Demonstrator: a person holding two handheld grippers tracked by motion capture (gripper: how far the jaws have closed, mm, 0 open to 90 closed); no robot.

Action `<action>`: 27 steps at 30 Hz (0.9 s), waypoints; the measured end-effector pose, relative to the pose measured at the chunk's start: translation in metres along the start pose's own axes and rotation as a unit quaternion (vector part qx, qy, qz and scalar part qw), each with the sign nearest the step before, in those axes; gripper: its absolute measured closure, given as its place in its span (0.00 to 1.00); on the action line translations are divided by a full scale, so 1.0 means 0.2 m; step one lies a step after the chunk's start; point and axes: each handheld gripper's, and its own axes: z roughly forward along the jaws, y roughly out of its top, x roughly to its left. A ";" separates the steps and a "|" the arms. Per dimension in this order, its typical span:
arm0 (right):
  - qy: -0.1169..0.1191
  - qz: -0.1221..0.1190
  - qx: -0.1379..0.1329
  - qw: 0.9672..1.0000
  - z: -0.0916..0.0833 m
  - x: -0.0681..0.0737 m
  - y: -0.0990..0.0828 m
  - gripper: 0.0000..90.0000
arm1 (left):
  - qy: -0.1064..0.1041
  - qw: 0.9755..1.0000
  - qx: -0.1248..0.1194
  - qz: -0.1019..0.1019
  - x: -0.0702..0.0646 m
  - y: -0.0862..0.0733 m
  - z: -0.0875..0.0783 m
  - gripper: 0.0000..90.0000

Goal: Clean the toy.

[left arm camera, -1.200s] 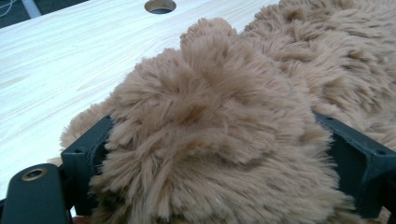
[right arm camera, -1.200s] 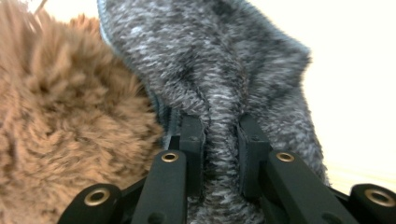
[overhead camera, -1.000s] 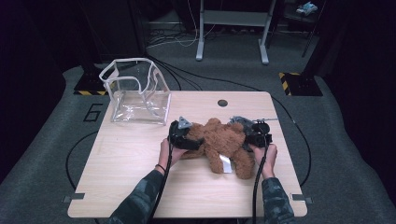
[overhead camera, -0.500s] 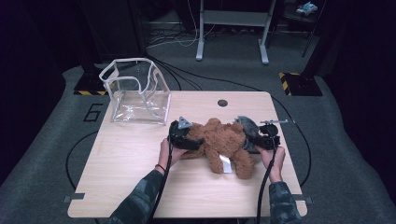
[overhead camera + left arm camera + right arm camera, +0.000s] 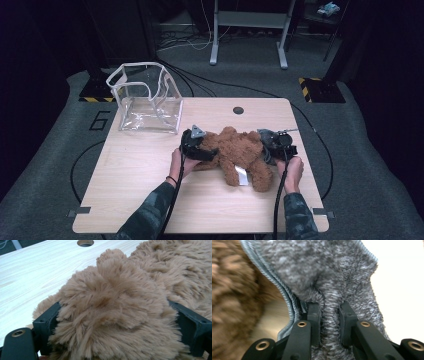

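Scene: a person's two forearms in patterned sleeves enter from the bottom edge of the high view, each hand working a gripper over a pale wooden table.

Teddy bear: a brown plush teddy bear lies flat, right of centre in the high view, limbs spread, a white tag showing at its lower side.

Left gripper: the left gripper sits at the bear's left end in the high view. In the left gripper view its jaws stand wide apart, one at the lower left and one at the lower right of the frame, clamped around a thick tuft of the bear's tan fur that swells between them.

Right gripper: the right gripper lies at the bear's right end in the high view. In the right gripper view its jaws are drawn close and pinch a fold of grey fleece cloth with a ribbed blue-grey hem; brown fur blurs the left edge of that frame.

Clear bag: a transparent, box-shaped clear bag with white edging stands open-topped at the table's upper left corner, well apart from the bear.

Table hole: a round cable hole sits near the far edge, above the bear.

Surroundings: black cables cross the dark grey floor beyond the table.
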 end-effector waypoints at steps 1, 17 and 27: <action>0.000 0.003 -0.003 1.000 -0.02 -0.01 -0.01 0.83 | 0.000 1.000 0.000 0.001 0.00 0.00 0.00 0.13; 0.133 -0.007 -0.094 0.987 -0.36 -0.01 -0.01 0.83 | -0.001 1.000 0.000 -0.001 0.00 0.00 0.00 0.13; 0.135 0.007 -0.047 0.990 -0.13 0.09 0.01 0.84 | 0.003 1.000 -0.002 -0.002 -0.01 0.00 0.01 0.13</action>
